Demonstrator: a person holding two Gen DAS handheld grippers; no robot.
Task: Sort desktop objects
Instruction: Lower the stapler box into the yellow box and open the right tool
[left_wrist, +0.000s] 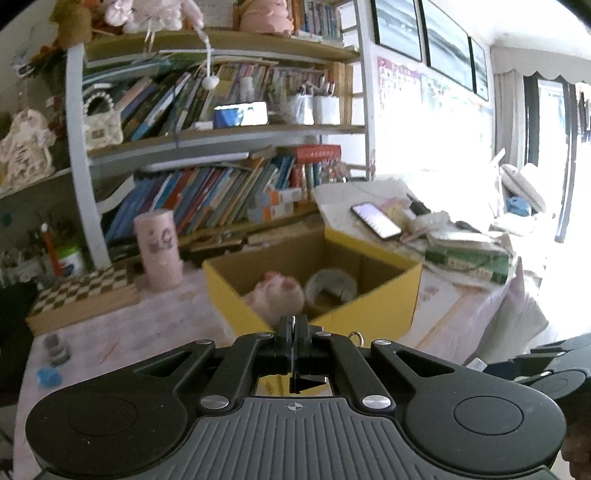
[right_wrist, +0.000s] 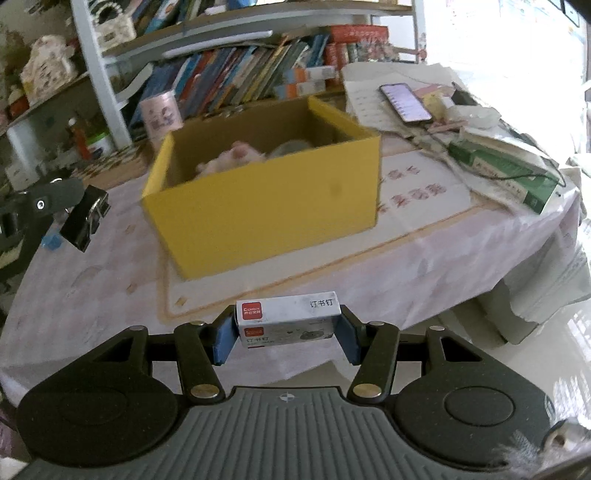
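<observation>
Blue-padded right fingers (right_wrist: 225, 339) clamp cardboard staple box (right_wrist: 288, 325); left fingers (right_wrist: 83, 212) pinch glossy binder clip (right_wrist: 79, 225).

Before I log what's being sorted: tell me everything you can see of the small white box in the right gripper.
The small white cardboard box is oblong, with a red logo square on its left end and black printed characters on top. It lies level, clamped endwise between the right gripper's blue pads, clear of the table, before the yellow box.
</observation>
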